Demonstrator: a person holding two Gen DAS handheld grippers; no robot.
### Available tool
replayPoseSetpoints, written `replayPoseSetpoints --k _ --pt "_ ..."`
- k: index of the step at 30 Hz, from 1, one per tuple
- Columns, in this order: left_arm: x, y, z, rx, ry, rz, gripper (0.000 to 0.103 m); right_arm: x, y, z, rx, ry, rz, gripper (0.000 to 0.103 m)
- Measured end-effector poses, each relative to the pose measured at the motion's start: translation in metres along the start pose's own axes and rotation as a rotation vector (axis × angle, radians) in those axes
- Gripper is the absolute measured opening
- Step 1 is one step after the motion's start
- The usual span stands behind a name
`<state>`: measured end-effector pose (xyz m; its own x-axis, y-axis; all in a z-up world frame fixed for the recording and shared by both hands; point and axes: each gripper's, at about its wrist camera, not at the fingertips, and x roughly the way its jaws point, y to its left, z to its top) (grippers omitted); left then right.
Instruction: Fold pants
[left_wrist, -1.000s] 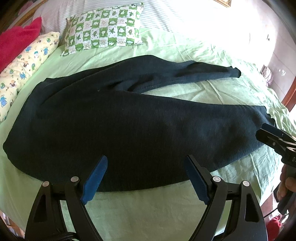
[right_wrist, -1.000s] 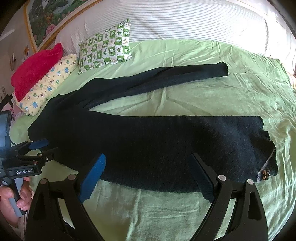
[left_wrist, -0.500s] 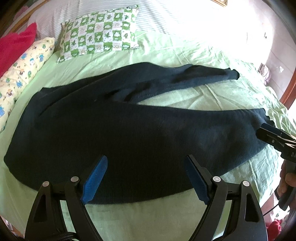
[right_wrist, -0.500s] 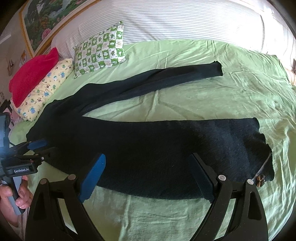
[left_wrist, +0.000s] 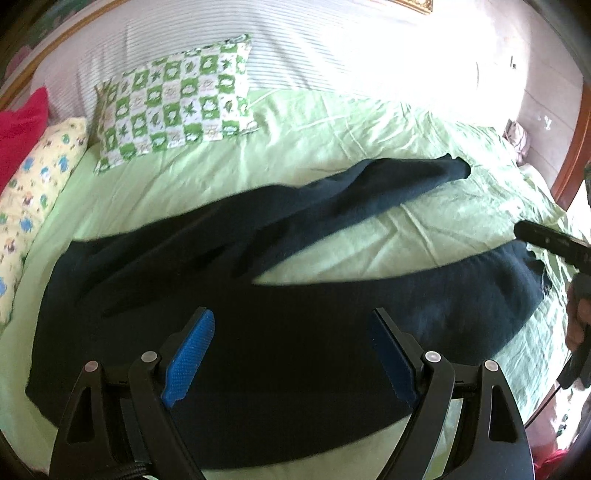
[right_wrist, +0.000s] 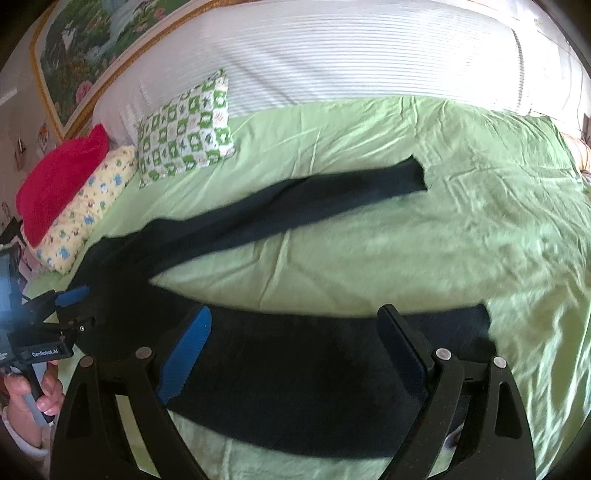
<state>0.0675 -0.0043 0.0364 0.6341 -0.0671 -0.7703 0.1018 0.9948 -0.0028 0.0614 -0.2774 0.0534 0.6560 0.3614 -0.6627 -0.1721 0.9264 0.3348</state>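
Note:
Dark navy pants (left_wrist: 280, 295) lie spread flat on the green bedsheet (left_wrist: 332, 140), waist at the left, two legs splayed to the right in a V. My left gripper (left_wrist: 291, 354) hovers open over the waist and near leg, blue pads wide apart, nothing between them. In the right wrist view the same pants (right_wrist: 295, 354) fill the lower half, and my right gripper (right_wrist: 291, 350) hangs open above the near leg, close to its cuff. The far leg's cuff (right_wrist: 413, 177) lies further back. Each gripper shows at the edge of the other's view.
A green checked pillow (left_wrist: 173, 99), a yellow patterned pillow (left_wrist: 33, 184) and a red cushion (right_wrist: 62, 184) sit at the head of the bed. A striped white bolster (right_wrist: 332, 62) runs along the back. A wooden frame (left_wrist: 576, 147) edges the right side.
Both grippers have moved forward and lower over the pants, so the near edge of the fabric now sits beneath their fingers. The pants have not moved.

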Motion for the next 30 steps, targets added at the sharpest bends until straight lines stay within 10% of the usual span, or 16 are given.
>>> replayPoseSetpoints --k 19,30 --pt "0.076 -0.022 0.099 0.166 0.099 -0.062 0.086 0.062 -0.106 0.123 0.108 0.049 0.016 0.091" --pt "0.155 -0.052 0.130 0.323 0.196 0.030 0.086 0.130 -0.135 0.158 0.099 0.192 0.018 0.081"
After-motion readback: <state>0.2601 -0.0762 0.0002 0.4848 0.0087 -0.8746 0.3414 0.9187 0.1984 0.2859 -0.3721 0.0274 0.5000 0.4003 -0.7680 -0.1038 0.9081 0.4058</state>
